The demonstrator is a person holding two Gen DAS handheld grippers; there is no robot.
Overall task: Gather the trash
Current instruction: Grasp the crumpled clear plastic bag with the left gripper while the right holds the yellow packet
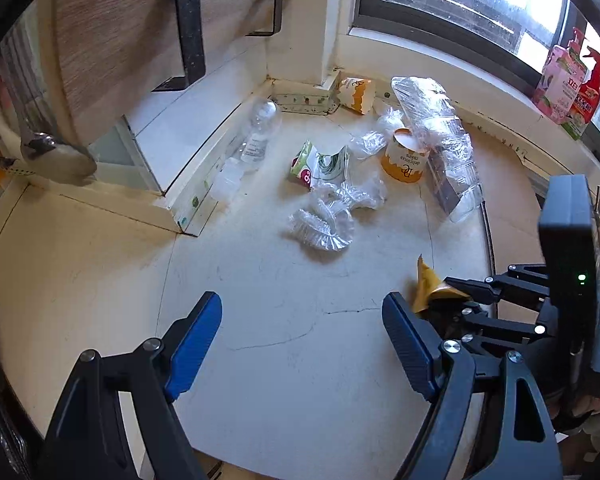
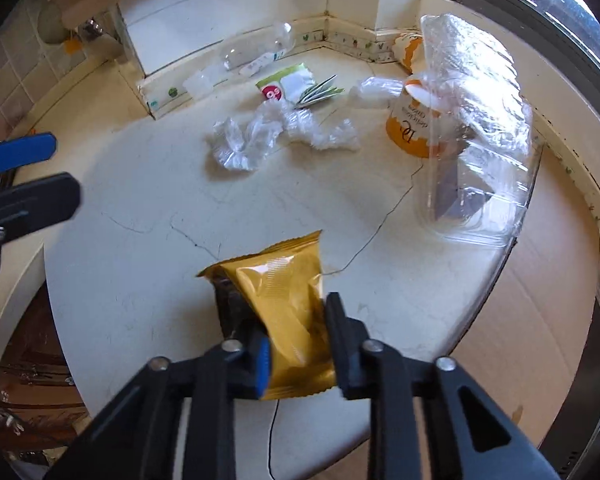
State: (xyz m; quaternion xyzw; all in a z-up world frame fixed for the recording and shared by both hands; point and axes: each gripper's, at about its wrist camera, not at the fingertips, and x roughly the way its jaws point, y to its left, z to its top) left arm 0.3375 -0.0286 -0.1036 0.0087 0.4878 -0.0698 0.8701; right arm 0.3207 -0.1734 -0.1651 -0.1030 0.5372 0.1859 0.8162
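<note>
From the left wrist view, the left tongs hang spread and empty over the bare near part of the cream table, pointing steeply down; ahead of them most of the trash is not yet collected — a crumpled clear wrapper, a green-and-white packet, an orange paper cup standing mouth down, a clear bottle lying against the wall with its long axis running away toward the corner, and a tall clear plastic container. At the right, the right tongs show with a gold corner poking out. From the right wrist view, the right tongs are pressed together on a gold snack wrapper, pinching its lower half; the wrapper's long axis runs up the view, away from the tongs, its crimped top edge pointing toward the pile. It sits low over the table's near edge — whether it touches the surface cannot be told. By this judgement the task is barely begun: one piece in hand, the rest left.
</note>
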